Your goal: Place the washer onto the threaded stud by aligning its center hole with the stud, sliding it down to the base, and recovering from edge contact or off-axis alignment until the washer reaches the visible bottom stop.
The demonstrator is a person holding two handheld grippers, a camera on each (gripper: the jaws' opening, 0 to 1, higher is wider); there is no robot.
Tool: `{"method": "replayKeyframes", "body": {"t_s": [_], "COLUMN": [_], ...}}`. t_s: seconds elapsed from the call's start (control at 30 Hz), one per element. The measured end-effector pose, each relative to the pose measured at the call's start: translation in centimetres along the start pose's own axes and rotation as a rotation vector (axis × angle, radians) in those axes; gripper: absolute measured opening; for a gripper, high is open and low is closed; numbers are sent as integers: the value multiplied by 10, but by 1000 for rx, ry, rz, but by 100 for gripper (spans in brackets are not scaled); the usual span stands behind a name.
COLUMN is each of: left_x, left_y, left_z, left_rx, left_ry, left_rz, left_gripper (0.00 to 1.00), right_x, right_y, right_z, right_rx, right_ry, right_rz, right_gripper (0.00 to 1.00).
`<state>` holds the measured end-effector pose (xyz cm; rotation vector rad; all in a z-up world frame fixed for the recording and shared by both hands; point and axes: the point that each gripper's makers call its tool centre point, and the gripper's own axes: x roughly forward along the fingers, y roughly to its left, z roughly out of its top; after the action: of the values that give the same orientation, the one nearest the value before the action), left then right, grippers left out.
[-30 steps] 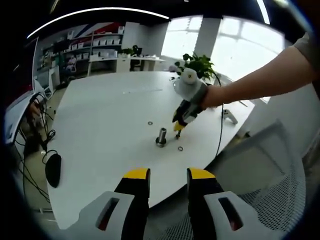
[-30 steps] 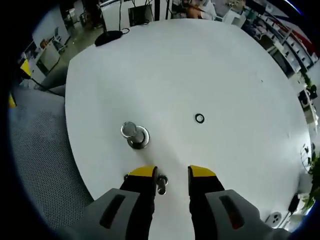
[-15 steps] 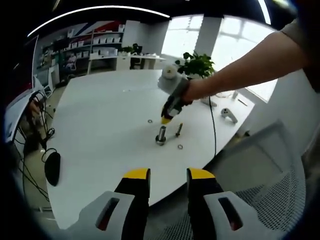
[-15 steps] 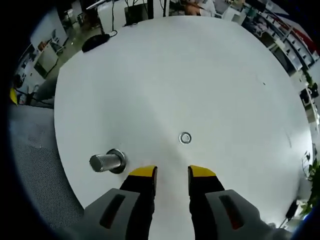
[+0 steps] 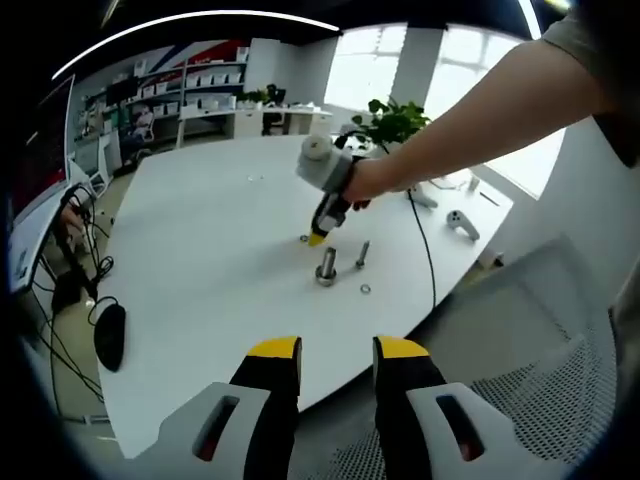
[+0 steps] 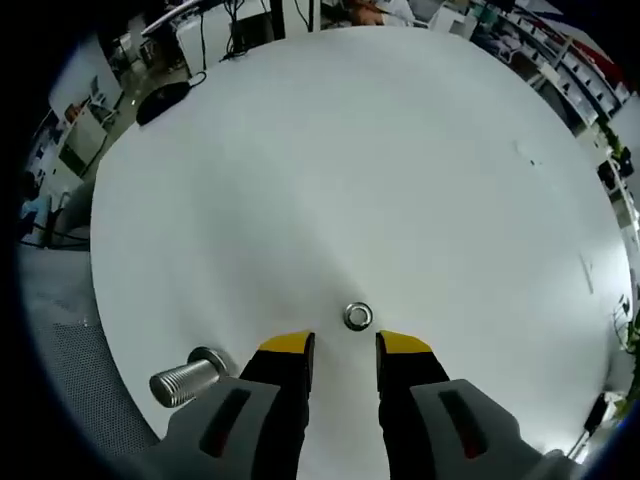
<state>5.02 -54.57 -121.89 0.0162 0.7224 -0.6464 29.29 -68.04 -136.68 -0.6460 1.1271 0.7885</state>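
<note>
The threaded stud (image 5: pixel 326 266) stands upright on its round base on the white table (image 5: pixel 200 240). One washer (image 5: pixel 365 290) lies near its right side. A second washer (image 6: pixel 357 316) lies flat just ahead of my right gripper (image 6: pixel 343 348), which is open and empty. From the left gripper view, the right gripper (image 5: pixel 316 238) is held by a hand and points down at that far washer (image 5: pixel 303 238). The stud (image 6: pixel 185 375) sits to the lower left of the right jaws. My left gripper (image 5: pixel 336 352) is open, well back from the table edge.
A small bolt (image 5: pixel 361 254) stands right of the stud. A black mouse (image 5: pixel 108 337) and cables lie at the table's left edge. A plant (image 5: pixel 390 122) and a white handset (image 5: pixel 462 224) sit at the far right. A mesh chair (image 5: pixel 520 400) is below right.
The right gripper has left the small bolt standing on the table and moved past the stud to the far washer. The left gripper has stayed put.
</note>
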Motion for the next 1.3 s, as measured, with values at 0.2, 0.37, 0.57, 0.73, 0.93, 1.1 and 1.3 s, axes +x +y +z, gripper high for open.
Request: {"method": "replayKeyframes", "body": {"t_s": [0.2, 0.37, 0.57, 0.73, 0.93, 1.1, 1.3], "left_x": [0, 0, 0, 1, 1, 1, 1], "left_y": [1, 3, 2, 2, 3, 3, 5], "left_z": [0, 0, 0, -1, -1, -2, -3], "left_rx": [2, 8, 13, 23, 20, 18, 16], "left_ry": [-3, -2, 4, 13, 12, 17, 21], "left_rz": [7, 19, 17, 16, 20, 21, 30], "left_gripper": [26, 26, 26, 25, 25, 25, 25], "right_x": [6, 5, 7, 8, 9, 10, 12], "right_y": [-5, -7, -7, -6, -6, -8, -10], "right_z": [-1, 1, 5, 8, 9, 8, 8], "right_rx": [65, 112, 54, 3, -55, -95, -183], "right_ry": [-4, -27, 7, 43, 112, 172, 247], "right_rz": [0, 14, 35, 45, 55, 55, 60], "right_gripper": [25, 24, 24, 22, 20, 16, 16]}}
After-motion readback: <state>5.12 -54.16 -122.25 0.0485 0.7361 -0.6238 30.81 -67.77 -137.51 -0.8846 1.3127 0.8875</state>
